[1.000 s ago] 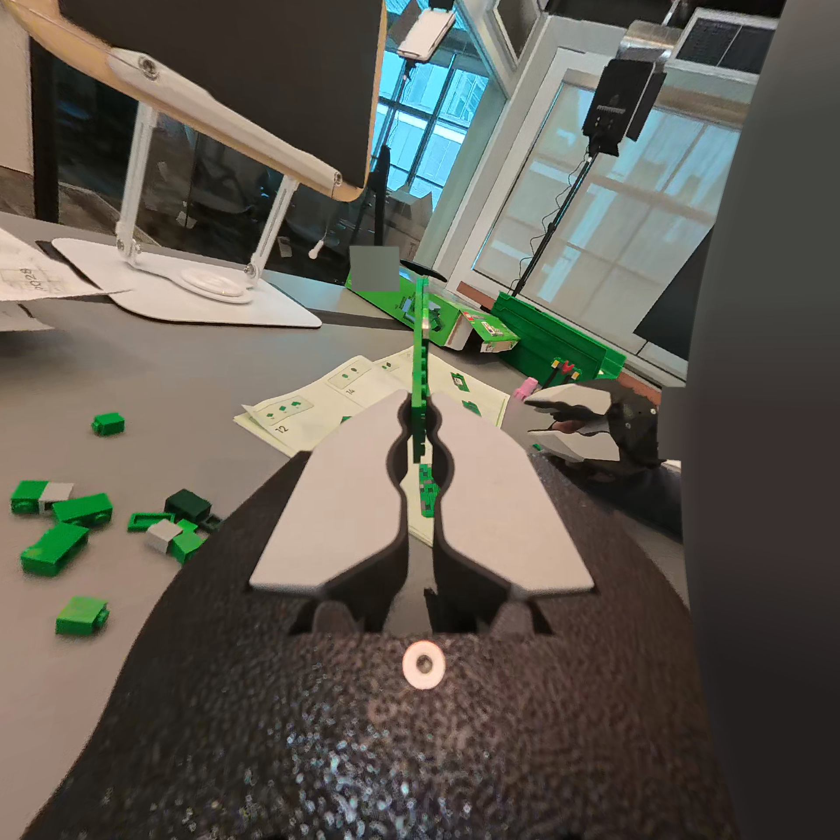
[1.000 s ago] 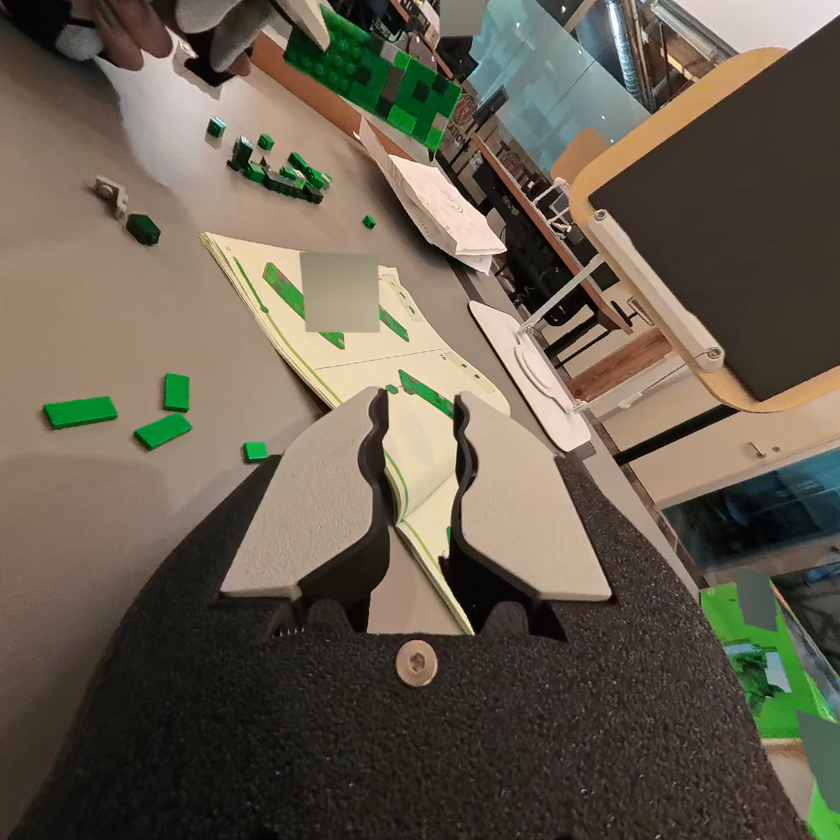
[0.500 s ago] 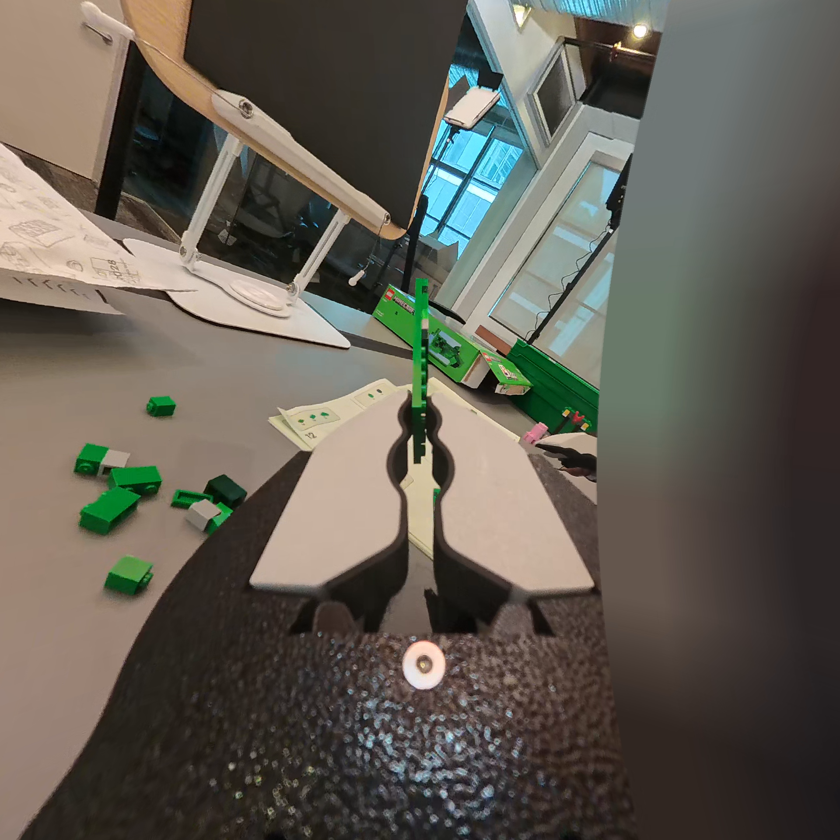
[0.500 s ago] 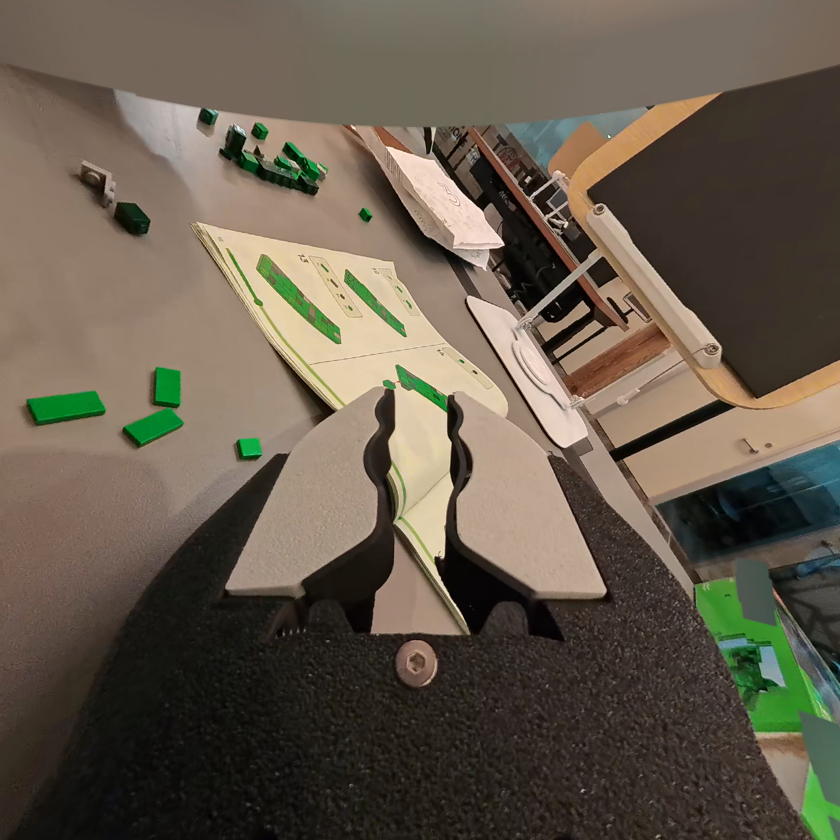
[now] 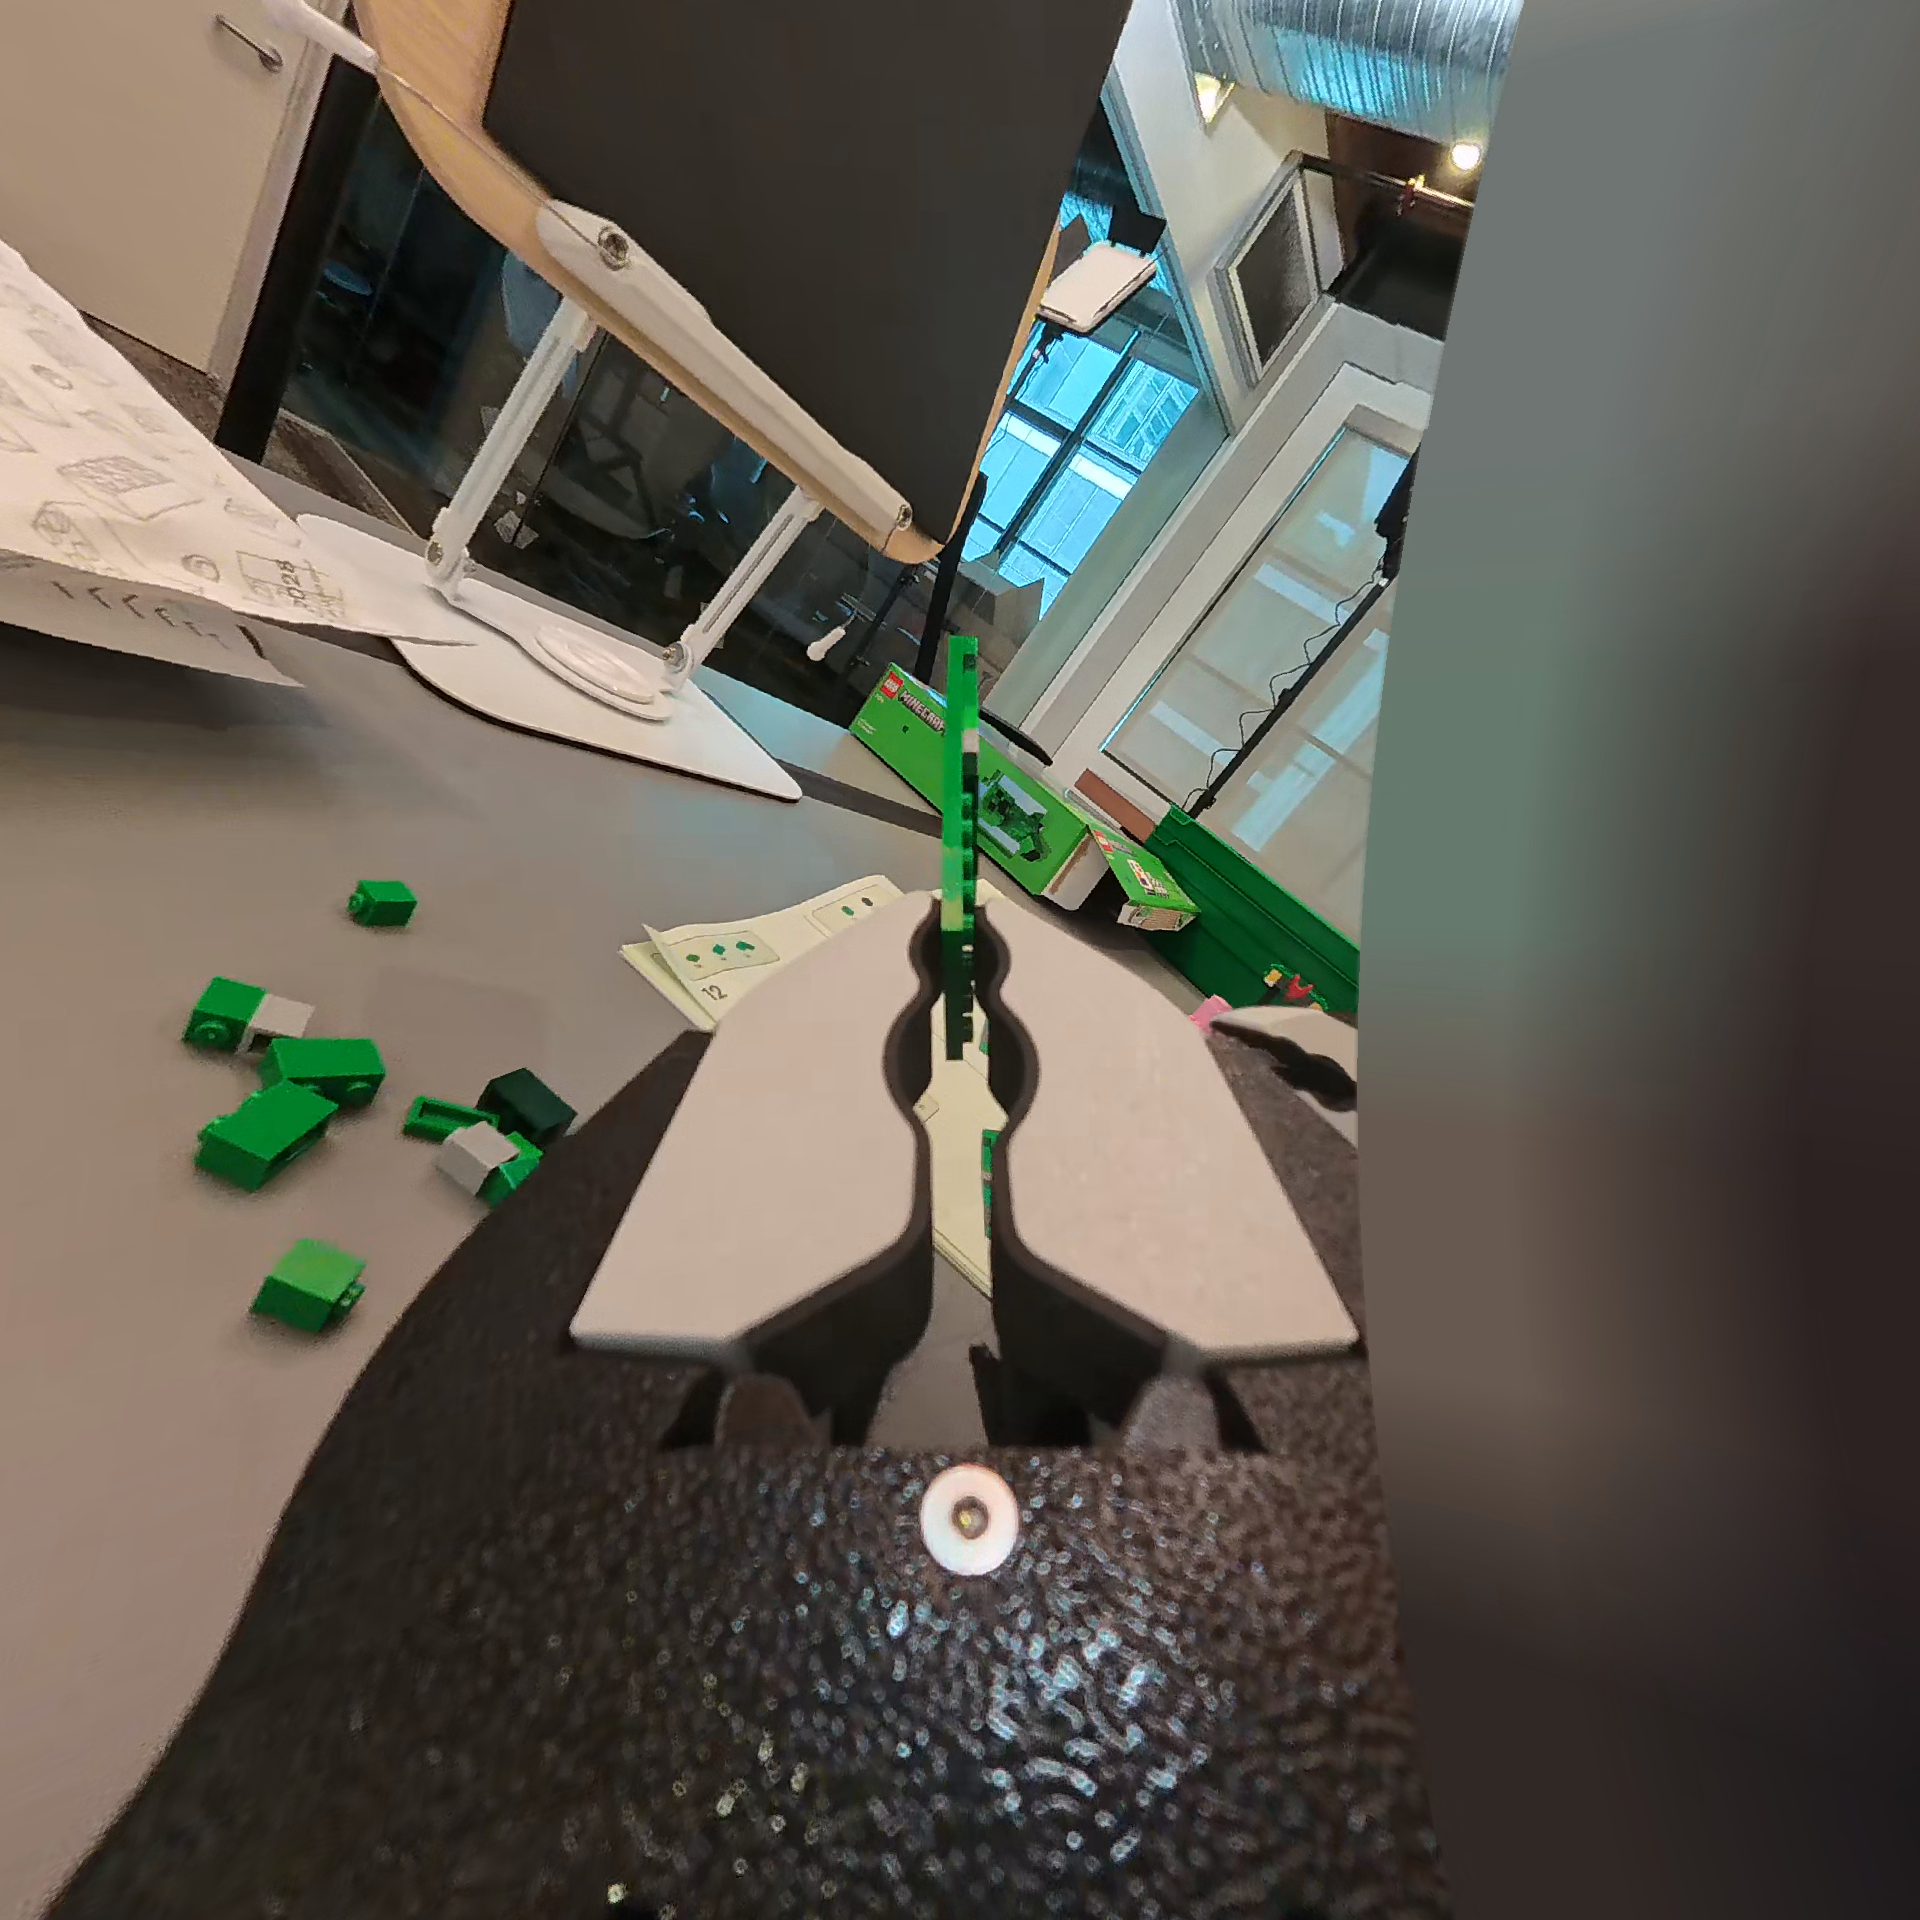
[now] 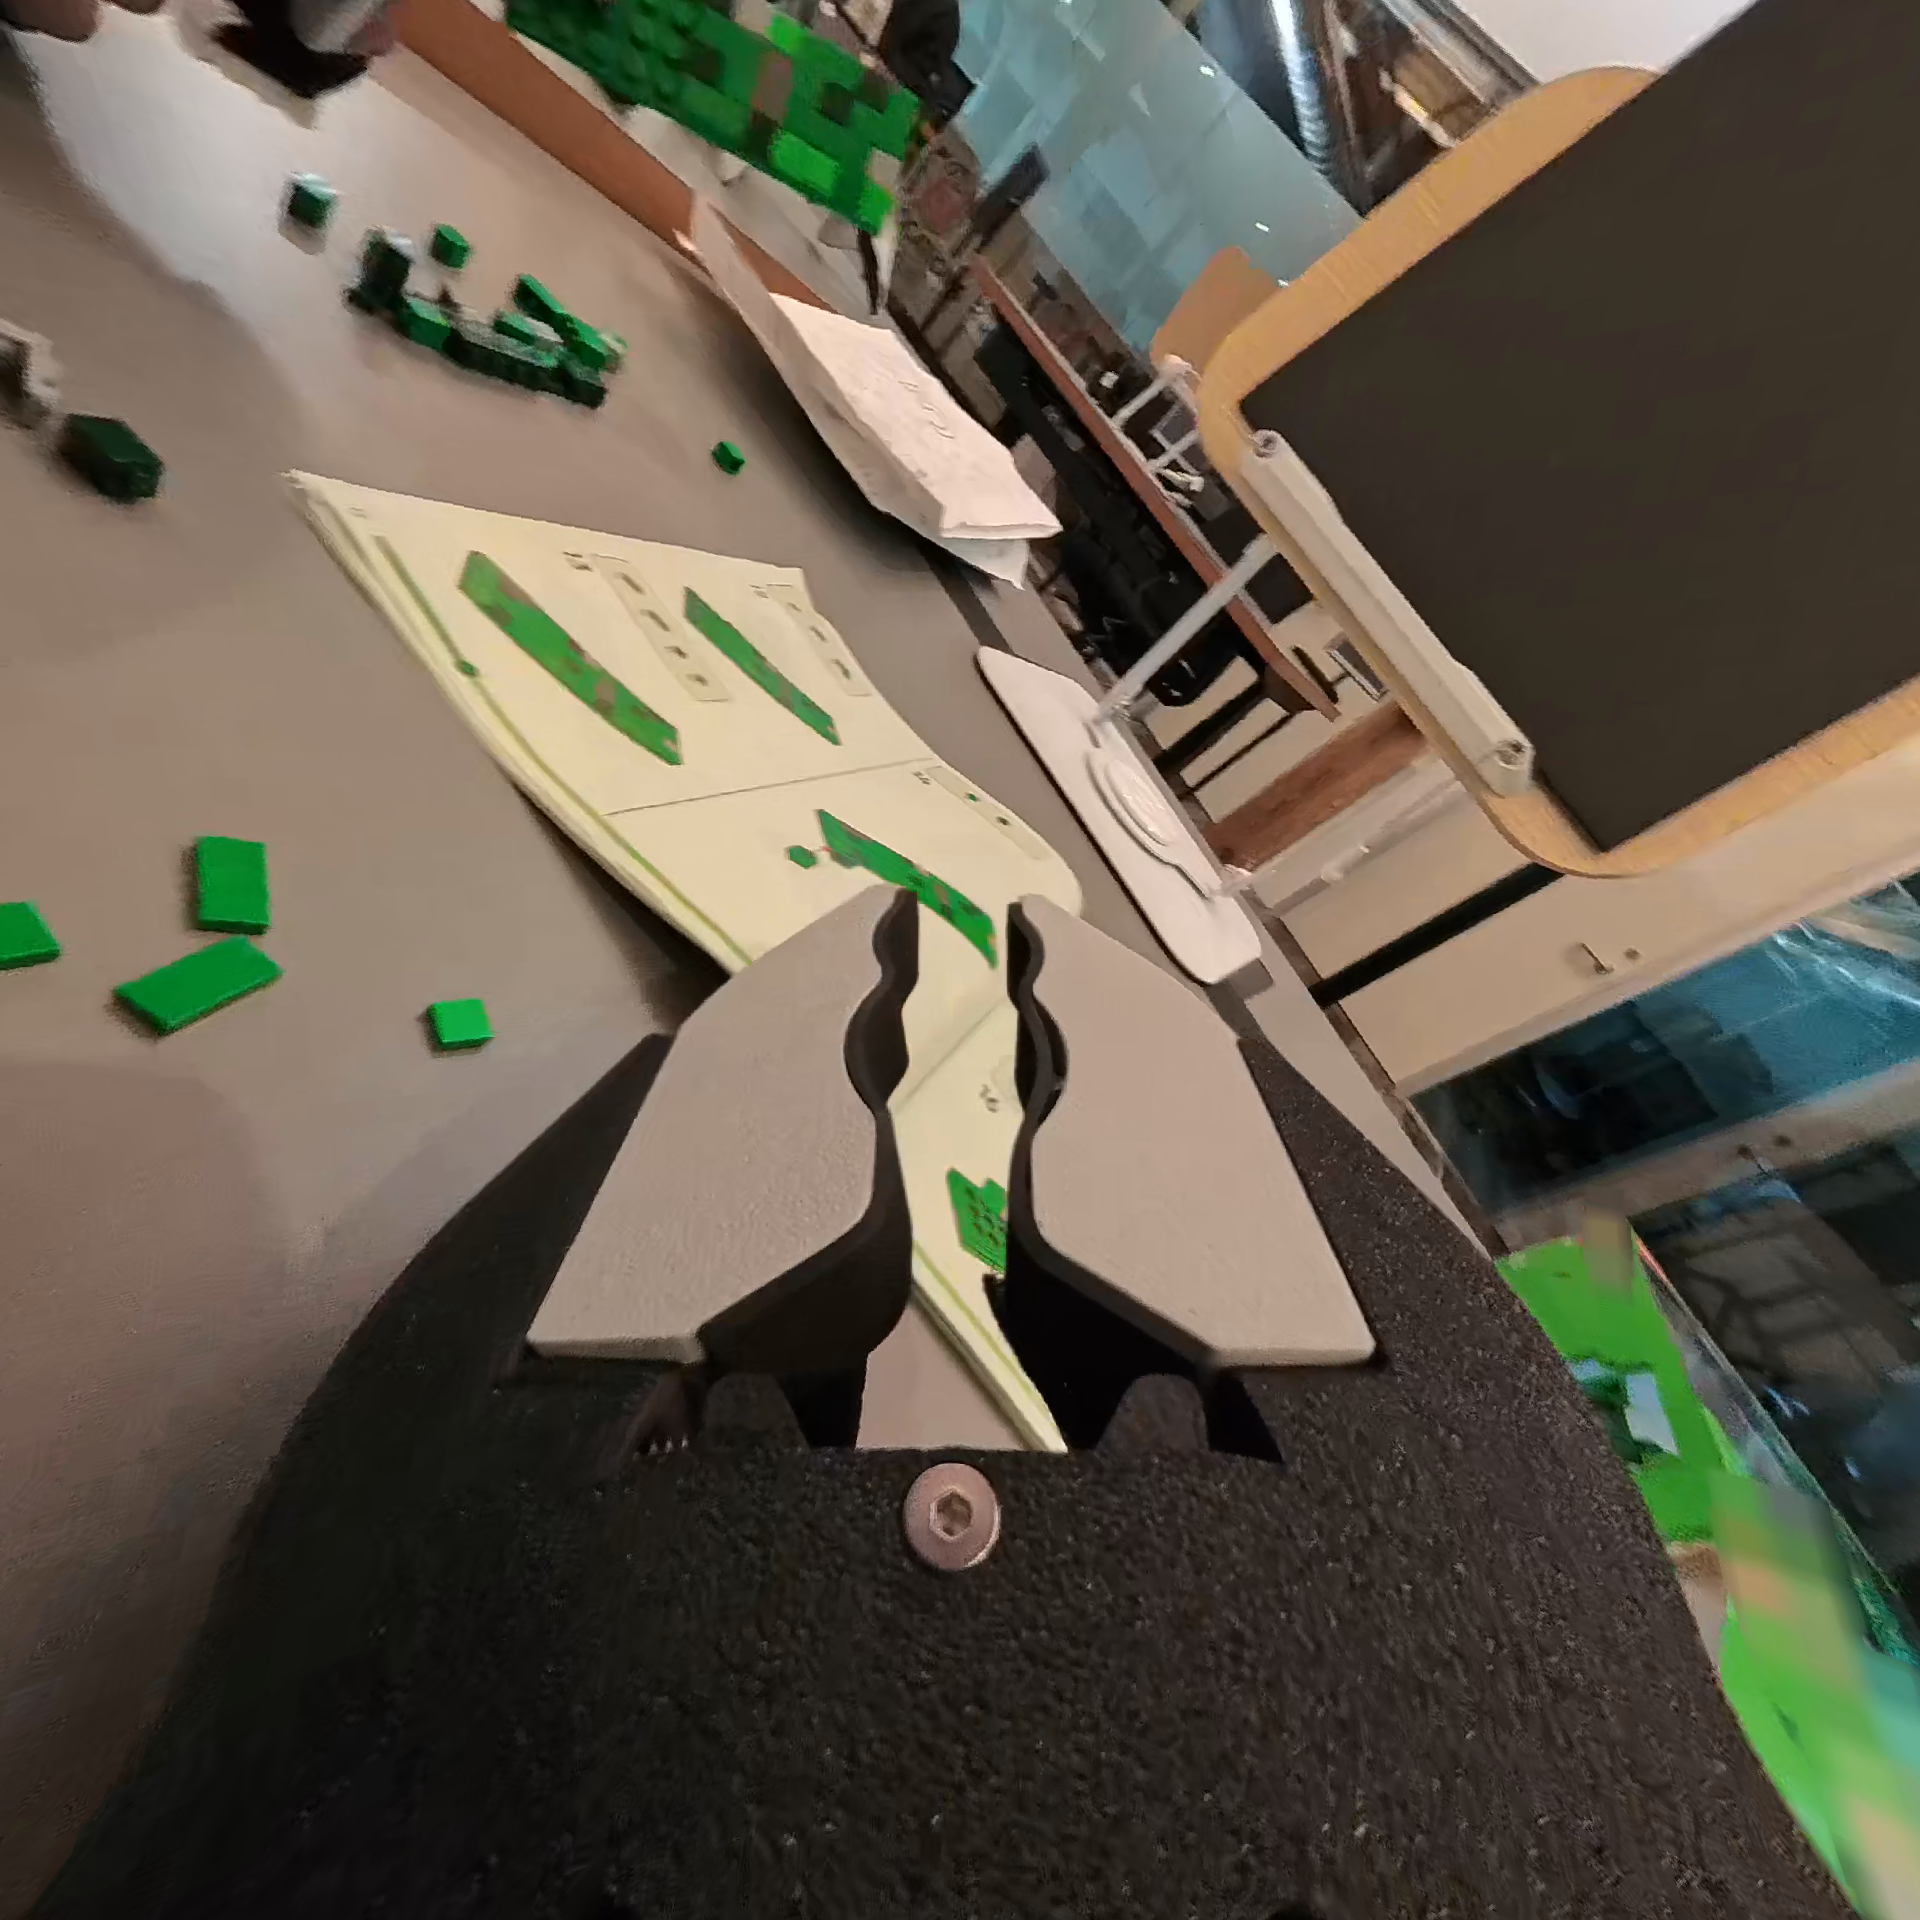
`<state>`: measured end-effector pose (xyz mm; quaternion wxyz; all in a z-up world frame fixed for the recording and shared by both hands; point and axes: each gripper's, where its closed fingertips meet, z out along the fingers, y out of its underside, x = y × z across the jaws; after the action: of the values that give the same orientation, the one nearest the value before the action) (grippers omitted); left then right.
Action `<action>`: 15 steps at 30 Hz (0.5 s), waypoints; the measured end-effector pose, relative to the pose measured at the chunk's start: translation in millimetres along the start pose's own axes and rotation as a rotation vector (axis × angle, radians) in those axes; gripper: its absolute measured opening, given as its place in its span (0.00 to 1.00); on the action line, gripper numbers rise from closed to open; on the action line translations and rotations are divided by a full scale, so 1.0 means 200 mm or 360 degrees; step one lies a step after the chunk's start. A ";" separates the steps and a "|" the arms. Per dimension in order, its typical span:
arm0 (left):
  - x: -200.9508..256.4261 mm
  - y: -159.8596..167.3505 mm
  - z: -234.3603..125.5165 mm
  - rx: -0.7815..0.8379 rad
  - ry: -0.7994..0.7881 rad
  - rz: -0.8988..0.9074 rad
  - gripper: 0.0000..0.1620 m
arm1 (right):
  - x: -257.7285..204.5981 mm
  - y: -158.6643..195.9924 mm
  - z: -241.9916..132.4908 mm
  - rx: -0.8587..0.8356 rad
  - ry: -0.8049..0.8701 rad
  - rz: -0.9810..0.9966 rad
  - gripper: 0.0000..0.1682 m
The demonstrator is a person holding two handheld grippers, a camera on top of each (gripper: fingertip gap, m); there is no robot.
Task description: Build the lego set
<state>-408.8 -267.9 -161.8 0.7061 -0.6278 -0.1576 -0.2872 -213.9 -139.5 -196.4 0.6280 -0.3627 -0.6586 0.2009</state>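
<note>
the left gripper (image 5: 961, 914), level above the worktop (image 5: 520, 852), pinches a green lego plate (image 5: 961, 790) edge-on, long axis toward 12 o'clock, while the right gripper (image 6: 961, 925) hangs slightly parted, empty, over the instruction booklet (image 6: 665, 665).

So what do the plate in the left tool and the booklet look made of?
Plate: looks like hard moulded plastic, glossy green, with crisp stepped edges. Booklet: paper, matte pale yellow, thin stacked page edges with a curling corner.

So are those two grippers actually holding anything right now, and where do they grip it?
The left hand-held gripper clamps a thin green lego plate assembly by its lower end, edge-on. The right hand-held gripper holds nothing.
</note>
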 end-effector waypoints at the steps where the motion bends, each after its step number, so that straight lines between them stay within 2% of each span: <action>1: 0.00 0.00 0.00 -0.0005 0.0004 -0.0008 0.02 | 0.02 0.01 0.00 -0.0003 0.0030 0.0032 0.09; 6: 0.00 0.00 0.00 -0.0009 0.0002 -0.0012 0.02 | 0.07 0.02 -0.01 0.0001 0.0079 0.0147 0.08; 15: 0.00 0.00 0.00 -0.0005 0.0004 -0.0024 0.02 | 0.04 0.02 -0.01 -0.0007 0.0051 0.0064 0.06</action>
<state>-408.9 -267.9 -162.3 0.7030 -0.6274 -0.1611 -0.2935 -211.6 -131.7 -192.8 0.6335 -0.3804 -0.6415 0.2060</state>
